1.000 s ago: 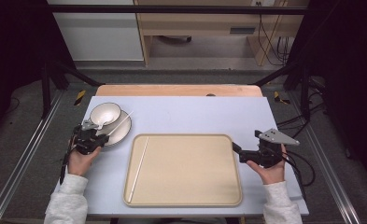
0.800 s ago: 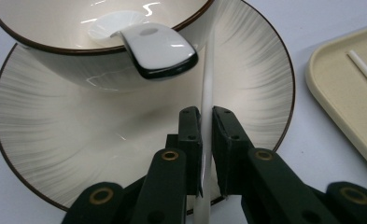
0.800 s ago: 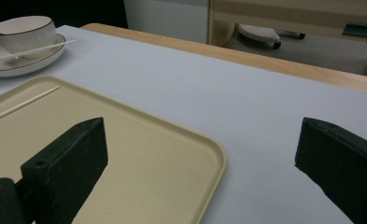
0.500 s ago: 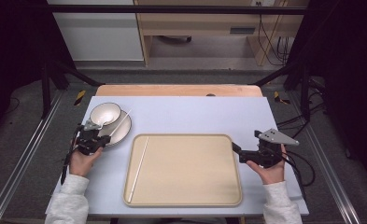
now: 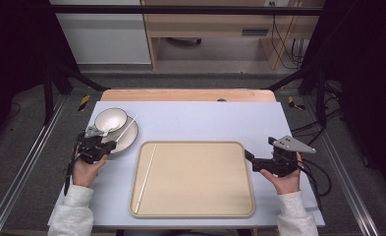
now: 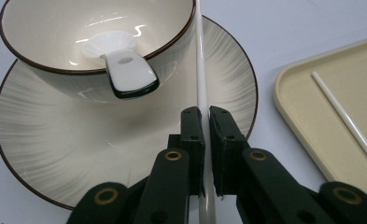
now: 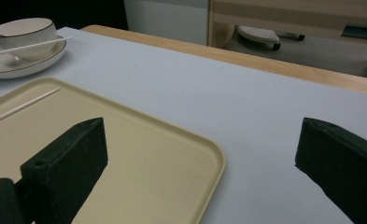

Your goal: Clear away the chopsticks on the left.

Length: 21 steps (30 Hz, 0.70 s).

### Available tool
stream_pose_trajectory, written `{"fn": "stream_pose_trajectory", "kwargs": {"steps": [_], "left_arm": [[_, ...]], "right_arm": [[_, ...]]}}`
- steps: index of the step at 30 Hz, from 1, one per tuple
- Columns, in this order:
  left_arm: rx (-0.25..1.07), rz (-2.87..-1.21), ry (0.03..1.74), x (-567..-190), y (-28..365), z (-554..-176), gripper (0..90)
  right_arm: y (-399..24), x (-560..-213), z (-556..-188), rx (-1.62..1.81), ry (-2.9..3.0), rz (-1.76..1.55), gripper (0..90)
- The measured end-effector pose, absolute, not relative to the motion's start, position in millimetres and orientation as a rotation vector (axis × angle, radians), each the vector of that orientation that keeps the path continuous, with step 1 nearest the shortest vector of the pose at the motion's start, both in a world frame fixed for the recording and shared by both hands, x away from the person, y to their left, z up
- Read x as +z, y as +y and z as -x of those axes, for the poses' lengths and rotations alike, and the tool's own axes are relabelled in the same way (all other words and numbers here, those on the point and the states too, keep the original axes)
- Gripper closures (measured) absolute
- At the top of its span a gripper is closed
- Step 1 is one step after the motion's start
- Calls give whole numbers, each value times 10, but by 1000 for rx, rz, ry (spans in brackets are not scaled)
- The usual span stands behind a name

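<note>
We log: left tongs (image 6: 204, 116) clamped on white chopstick (image 6: 201, 60), which leans on the bowl (image 6: 41, 28) left of the tray (image 5: 195, 212), likely to join its twin (image 5: 146, 177) there | right tongs (image 7: 200, 154) gape empty at tray's right edge

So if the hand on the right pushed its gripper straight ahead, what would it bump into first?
Probably the tray. The right gripper points leftward, its open fingers low over the tray's near corner. Past that lies the chopstick in the tray, though height is hard to judge.
</note>
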<state>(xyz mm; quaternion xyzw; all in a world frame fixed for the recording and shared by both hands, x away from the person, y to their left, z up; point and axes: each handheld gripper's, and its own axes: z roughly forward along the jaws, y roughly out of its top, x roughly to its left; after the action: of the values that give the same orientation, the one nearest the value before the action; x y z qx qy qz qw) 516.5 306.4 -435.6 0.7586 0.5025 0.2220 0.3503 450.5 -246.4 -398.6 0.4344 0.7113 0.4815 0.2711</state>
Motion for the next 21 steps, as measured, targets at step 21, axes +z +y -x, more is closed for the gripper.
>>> {"fn": "stream_pose_trajectory", "kwargs": {"steps": [21], "left_arm": [[617,-1917,1279,-4174,2829,-4914,846]], "right_arm": [[-2491,-3965,-4488,1302,1904,-1173,28]]}}
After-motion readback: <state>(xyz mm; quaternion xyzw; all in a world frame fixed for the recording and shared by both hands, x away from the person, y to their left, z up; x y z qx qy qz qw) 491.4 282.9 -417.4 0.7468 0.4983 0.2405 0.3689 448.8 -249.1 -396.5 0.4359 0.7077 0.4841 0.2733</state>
